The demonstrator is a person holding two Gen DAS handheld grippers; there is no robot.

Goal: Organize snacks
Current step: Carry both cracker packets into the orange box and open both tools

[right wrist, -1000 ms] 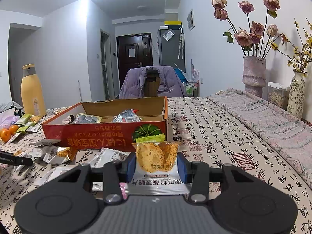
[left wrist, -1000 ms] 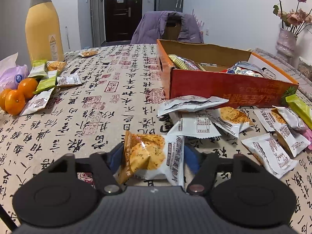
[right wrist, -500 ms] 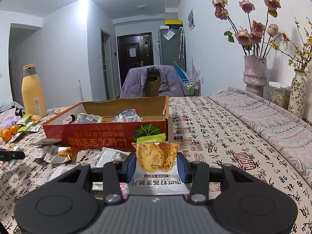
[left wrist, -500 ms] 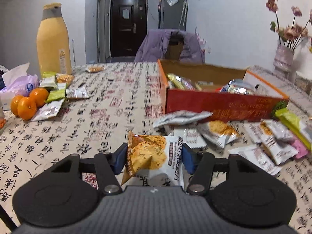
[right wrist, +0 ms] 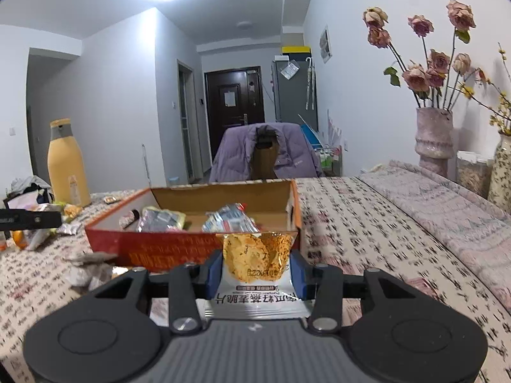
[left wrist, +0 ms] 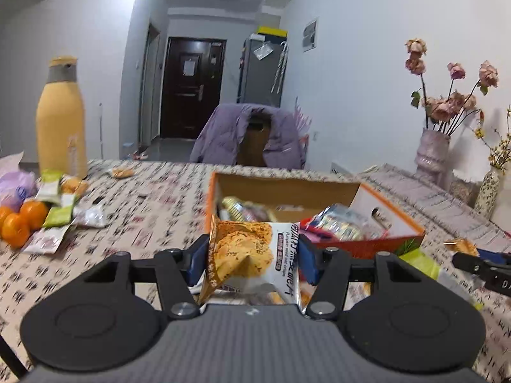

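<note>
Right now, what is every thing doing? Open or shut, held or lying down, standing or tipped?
Left tongs: shut on a crisp packet, lifted.
Right tongs: shut on another crisp packet.
Orange box: open on top, snacks inside.
Yellow bottle: upright, cap on.
Oranges: lying on the table.
Dark door: shut.
Flower vase: upright.

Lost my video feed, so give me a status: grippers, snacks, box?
Left gripper shut on a crisp packet. Right gripper shut on another packet. Orange box open ahead, partly filled. Nothing blocking.
</note>
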